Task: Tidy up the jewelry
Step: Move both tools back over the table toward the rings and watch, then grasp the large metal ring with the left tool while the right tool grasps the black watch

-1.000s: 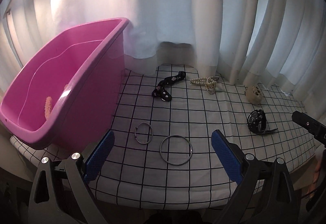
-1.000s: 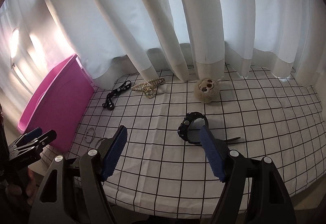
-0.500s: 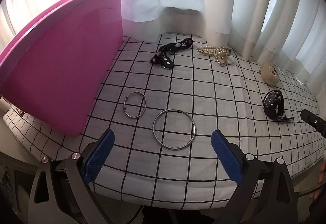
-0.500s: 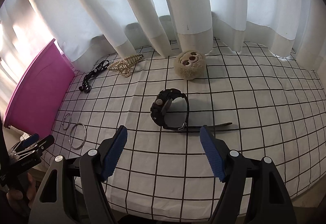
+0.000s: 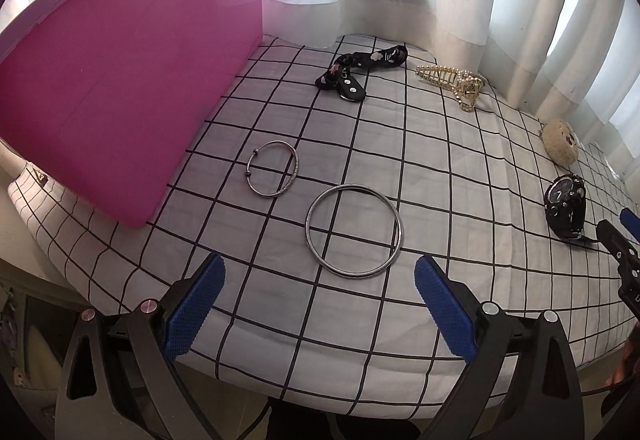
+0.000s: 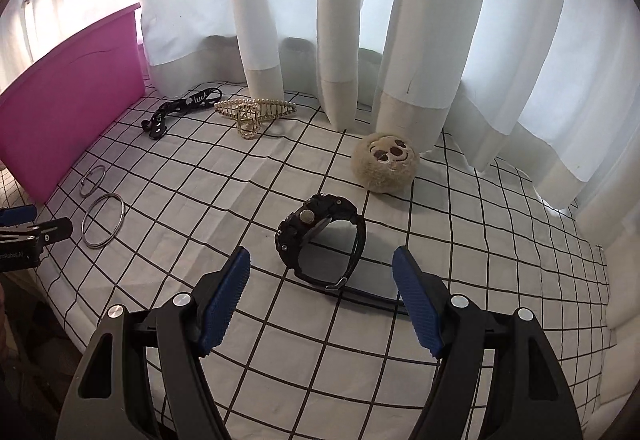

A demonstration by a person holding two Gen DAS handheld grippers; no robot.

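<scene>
My left gripper (image 5: 320, 304) hangs open just short of a large silver bangle (image 5: 354, 230) on the checked cloth; a smaller silver bangle (image 5: 273, 169) lies beyond it, beside the pink bin (image 5: 120, 88). Further back lie a black strap (image 5: 360, 70) and a gold hair claw (image 5: 452, 78). My right gripper (image 6: 322, 298) is open, its blue pads close in front of a black wristwatch (image 6: 322, 236) that stands on its side. Both bangles (image 6: 102, 220) and the strap (image 6: 180, 110) also show at the left of the right wrist view.
A round beige plush face (image 6: 386, 168) sits behind the watch. White curtains (image 6: 340, 20) hang along the back of the table. The pink bin's wall (image 6: 60, 120) stands at the left. The cloth's front edge (image 5: 280, 372) drops off just under the left gripper.
Both grippers have come down and closer to the table. The large bangle and the watch now sit bigger, nearer the fingertips. The pink bin's inside has dropped out of view. Jaws unchanged.
</scene>
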